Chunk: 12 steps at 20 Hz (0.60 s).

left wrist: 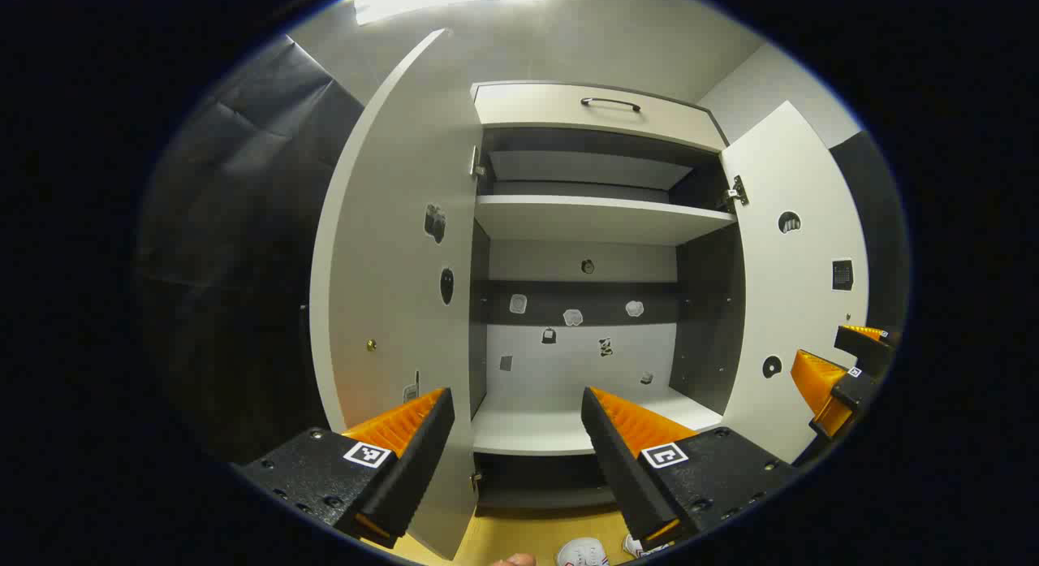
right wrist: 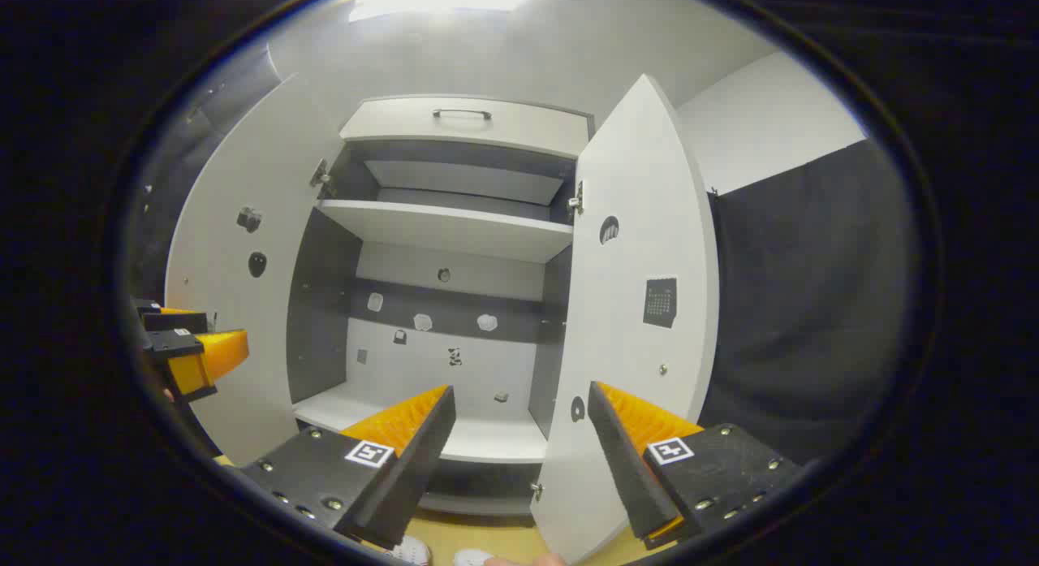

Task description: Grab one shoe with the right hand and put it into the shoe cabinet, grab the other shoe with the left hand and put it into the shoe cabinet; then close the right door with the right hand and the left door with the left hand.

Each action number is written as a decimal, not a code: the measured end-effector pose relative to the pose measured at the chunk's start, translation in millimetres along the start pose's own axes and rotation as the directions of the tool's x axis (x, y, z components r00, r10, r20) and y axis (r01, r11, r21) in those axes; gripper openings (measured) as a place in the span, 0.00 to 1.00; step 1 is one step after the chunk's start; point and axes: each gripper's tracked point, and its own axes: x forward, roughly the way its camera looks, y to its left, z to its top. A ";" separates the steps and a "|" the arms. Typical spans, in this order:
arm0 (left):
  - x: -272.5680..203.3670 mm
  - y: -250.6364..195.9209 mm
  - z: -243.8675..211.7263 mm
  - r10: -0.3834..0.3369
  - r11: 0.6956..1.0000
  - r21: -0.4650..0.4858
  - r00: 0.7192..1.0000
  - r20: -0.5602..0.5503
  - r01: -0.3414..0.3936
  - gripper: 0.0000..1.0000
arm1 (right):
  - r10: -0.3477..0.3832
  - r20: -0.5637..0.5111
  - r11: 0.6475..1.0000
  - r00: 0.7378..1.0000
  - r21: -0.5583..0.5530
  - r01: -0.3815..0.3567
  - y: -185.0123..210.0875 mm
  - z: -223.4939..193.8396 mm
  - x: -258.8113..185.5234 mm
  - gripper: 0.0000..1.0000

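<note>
Below the open left claw (left wrist: 517,436), shoes (left wrist: 582,552) lie on the floor.

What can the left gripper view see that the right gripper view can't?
Left gripper view: the left gripper shows its own open fingers at the bottom, with the left door edge seen between them. The right gripper sits far off at the right.

Right gripper view: the right gripper's own open fingers are at the bottom, with the right door edge between them. The left gripper sits far off at the left.

Shared: the open shoe cabinet, the drawer handle on top, and bits of white shoes on the floor at the bottom edge.
</note>
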 end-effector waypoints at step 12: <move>-0.7 -2.6 -0.2 0.011 1.000 0.025 1.000 -0.008 -0.011 0.96 | 0.077 -0.057 0.997 0.995 -0.019 -0.078 19.5 -24.4 1.1 0.98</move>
